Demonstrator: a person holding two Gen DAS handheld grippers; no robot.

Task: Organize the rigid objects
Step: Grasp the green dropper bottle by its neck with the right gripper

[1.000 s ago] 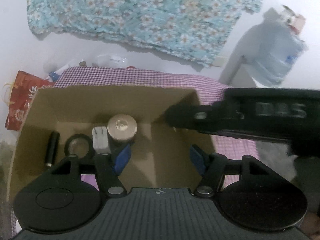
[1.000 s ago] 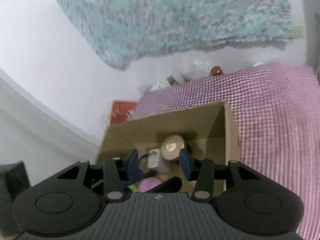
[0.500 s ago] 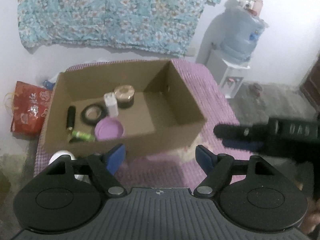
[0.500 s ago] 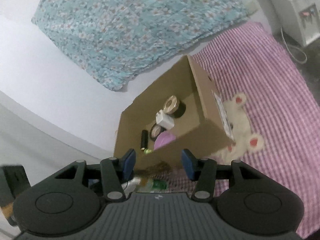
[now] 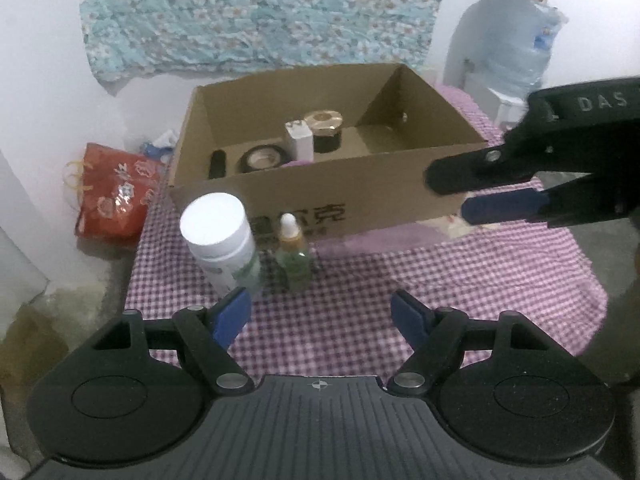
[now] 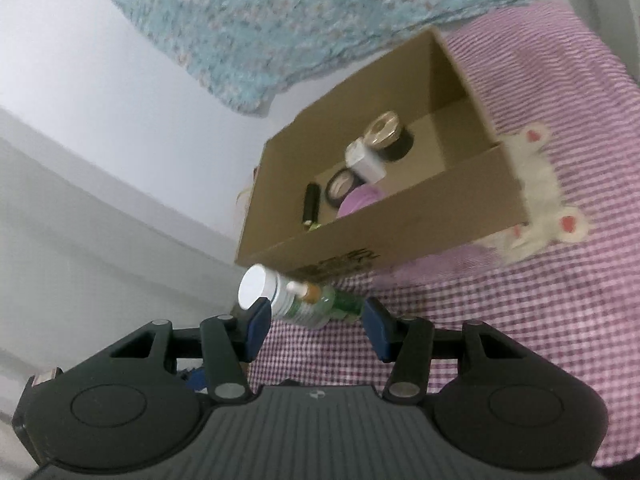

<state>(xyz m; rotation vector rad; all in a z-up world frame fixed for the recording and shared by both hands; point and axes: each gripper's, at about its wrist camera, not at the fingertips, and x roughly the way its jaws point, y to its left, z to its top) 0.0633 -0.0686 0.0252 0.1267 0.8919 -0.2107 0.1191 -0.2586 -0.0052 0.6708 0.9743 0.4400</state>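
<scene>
An open cardboard box (image 5: 304, 196) (image 6: 400, 240) stands on the purple checked cloth. Inside lie a black tube (image 5: 218, 162), a black tape roll (image 5: 260, 158), a white block (image 5: 299, 140), a gold-lidded black jar (image 5: 325, 126) and a purple lid (image 6: 358, 200). In front of the box stand a white-capped bottle (image 5: 222, 238) (image 6: 266, 290) and a small green dropper bottle (image 5: 294, 258) (image 6: 320, 300). My left gripper (image 5: 320, 316) is open and empty, short of both bottles. My right gripper (image 6: 314, 324) is open and empty, close behind the bottles; it shows at the right in the left wrist view (image 5: 472, 192).
A red patterned bag (image 5: 116, 192) sits on the floor left of the bed. A water dispenser with a blue bottle (image 5: 516, 40) stands at the back right. A floral cloth (image 5: 260, 12) hangs on the wall. A white plush toy (image 6: 540, 200) lies right of the box.
Both grippers have pulled back from above the box and come lower toward the cloth. The two bottles in front of the box have come into view. Both stay open.
</scene>
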